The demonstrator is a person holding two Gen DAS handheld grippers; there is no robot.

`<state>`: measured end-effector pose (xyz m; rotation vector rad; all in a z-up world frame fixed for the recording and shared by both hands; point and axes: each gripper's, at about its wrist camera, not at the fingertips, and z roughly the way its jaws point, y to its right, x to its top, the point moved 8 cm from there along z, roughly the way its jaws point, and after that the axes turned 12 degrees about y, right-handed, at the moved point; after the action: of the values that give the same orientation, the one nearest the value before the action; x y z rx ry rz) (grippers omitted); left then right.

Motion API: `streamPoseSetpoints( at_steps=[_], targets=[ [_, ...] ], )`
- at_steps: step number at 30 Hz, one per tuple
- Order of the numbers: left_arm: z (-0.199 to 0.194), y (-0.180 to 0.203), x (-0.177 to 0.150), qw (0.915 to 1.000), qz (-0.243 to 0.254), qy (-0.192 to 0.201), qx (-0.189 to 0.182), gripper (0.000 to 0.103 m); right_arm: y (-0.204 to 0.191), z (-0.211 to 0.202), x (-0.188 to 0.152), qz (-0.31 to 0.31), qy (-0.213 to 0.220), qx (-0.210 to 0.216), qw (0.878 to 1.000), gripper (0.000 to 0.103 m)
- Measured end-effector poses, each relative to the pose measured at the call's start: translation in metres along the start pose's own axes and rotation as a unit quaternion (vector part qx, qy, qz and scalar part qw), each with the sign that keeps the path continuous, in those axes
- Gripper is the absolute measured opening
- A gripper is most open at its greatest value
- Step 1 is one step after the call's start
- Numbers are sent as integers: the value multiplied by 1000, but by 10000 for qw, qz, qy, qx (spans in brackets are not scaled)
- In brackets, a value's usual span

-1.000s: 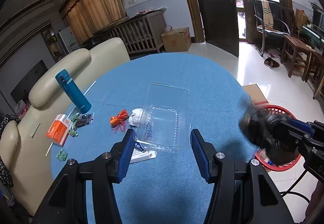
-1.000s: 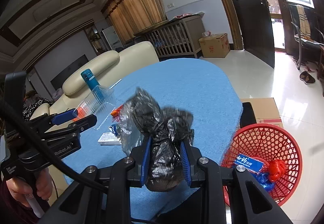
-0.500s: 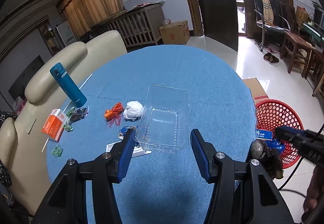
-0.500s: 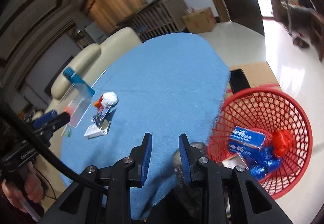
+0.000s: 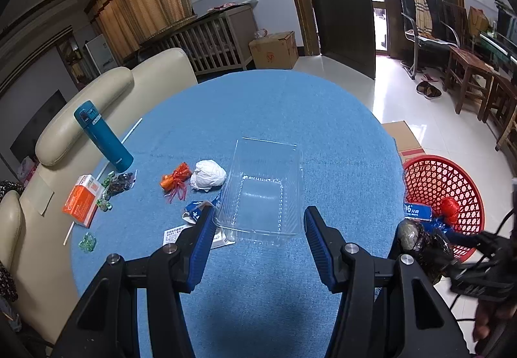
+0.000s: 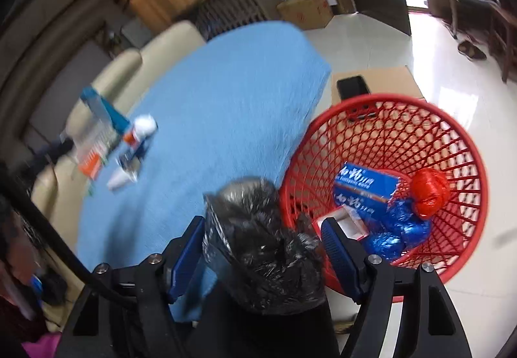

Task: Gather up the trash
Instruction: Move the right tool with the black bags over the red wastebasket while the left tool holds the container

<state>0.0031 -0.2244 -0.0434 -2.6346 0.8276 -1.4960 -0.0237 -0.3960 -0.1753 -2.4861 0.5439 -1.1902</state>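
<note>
My right gripper [image 6: 263,223] is open, with a crumpled black plastic bag [image 6: 258,244] lying loose between its blue fingers, beside the rim of the red mesh basket [image 6: 452,138]. The basket holds a blue box, blue foil and a red ball. The bag [image 5: 420,241] also shows in the left wrist view next to the basket [image 5: 433,177]. My left gripper [image 5: 258,223] is open above the blue table, its fingers either side of a clear plastic tray [image 5: 261,186].
On the table's left lie a white paper wad [image 5: 207,178], an orange wrapper [image 5: 174,180], a teal flask [image 5: 103,136], an orange box [image 5: 80,204], candy wrappers and a leaflet [image 5: 194,233]. A cream sofa stands left. A cardboard box [image 5: 404,138] sits behind the basket.
My right gripper swung right and down from over the table to the basket and opened, loosening its hold on the black bag. My left gripper stayed open over the clear tray.
</note>
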Motion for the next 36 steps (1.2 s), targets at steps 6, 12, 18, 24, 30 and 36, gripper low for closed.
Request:
streamPoseSetpoints(
  at_steps=[6,12,18,24,30,36],
  targets=[
    [2,-3,-1,10000,-25,-21,-4,58,0,25,-21,-472,-340,-280,9979,41],
    [-1,-6,1,9999,-103,25,-37,58,-7,4,-8,-636,70,-288,9975,5],
    [-4,-6,3,9999,-97,50,-31,58,-5,-7,6,-511,228,-146,9983,5],
    [-5,-6,4,9999,-94,63,-15,58,-11,-25,20,-446,527,24,9976,5],
    [-3,-3,2,9999,-84,26,-78,58,-18,-54,51,-396,947,146,9946,5],
    [-2,-5,1,9999,-113,35,-87,58,-2,-38,35,124,326,342,9988,19]
  ],
)
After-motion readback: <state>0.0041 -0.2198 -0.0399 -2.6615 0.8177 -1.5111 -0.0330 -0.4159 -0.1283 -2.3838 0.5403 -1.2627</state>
